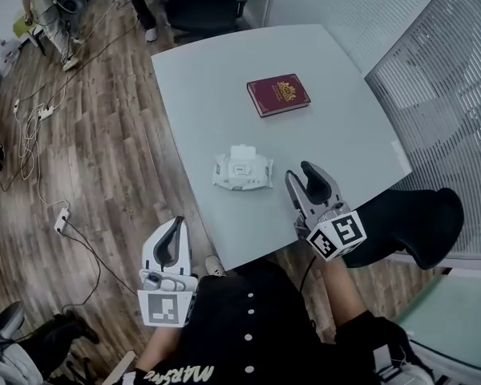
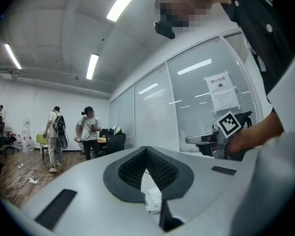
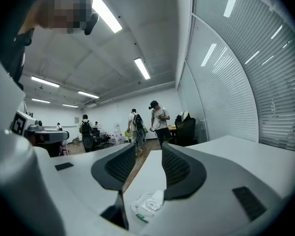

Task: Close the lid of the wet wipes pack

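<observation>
We saw the white soft wet wipes pack (image 1: 242, 173) lying on the pale grey table (image 1: 200, 79), its lid (image 1: 242, 151) flipped up. Our right gripper (image 1: 300, 173) hovered near it, jaws apart and empty. Our left gripper (image 1: 176, 224) hung beyond the table edge, jaws together on nothing.

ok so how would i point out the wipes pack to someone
Find the pale grey table. Of the two things on it, the wet wipes pack lies nearer the person. It is white with a small flap at its far edge, unlike the dark red book farther back.
</observation>
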Tool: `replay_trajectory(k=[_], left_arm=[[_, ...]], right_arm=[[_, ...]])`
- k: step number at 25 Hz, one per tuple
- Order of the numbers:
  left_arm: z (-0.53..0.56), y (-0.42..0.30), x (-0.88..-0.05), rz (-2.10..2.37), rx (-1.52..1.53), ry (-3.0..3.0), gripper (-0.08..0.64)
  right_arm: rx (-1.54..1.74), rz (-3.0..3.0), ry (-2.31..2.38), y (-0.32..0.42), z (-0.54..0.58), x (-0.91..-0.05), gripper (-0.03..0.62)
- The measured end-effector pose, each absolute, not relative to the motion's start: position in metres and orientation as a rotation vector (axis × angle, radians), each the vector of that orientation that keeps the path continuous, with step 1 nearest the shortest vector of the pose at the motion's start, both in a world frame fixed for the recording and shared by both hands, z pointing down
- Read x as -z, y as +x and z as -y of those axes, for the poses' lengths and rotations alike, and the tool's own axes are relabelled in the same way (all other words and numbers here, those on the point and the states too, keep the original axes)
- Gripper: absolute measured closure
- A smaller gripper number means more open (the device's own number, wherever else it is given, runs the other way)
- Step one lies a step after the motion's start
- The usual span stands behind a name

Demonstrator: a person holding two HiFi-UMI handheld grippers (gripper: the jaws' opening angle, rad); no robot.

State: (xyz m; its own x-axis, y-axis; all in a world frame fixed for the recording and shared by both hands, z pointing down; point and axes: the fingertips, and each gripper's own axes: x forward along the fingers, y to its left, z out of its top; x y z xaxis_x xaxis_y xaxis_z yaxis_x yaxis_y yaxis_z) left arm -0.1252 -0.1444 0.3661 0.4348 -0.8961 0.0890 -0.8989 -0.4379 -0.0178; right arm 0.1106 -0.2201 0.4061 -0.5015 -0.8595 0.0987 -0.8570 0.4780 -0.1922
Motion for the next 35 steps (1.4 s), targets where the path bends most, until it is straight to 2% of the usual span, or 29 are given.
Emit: replay_trajectory(k=[21, 35], left_arm=[[0.170, -0.099, -0.422, 1.585, -0.318, 2.468, 0.551], [0.180, -0.086, -0.457, 1.566, -0.421, 2.372, 0.551]], right_arm=[[1.075, -2.834, -1.454, 0.095, 0.328, -0.605, 0.428], [1.647, -2.980, -1.205, 0.078, 0.367, -0.695, 0.428]])
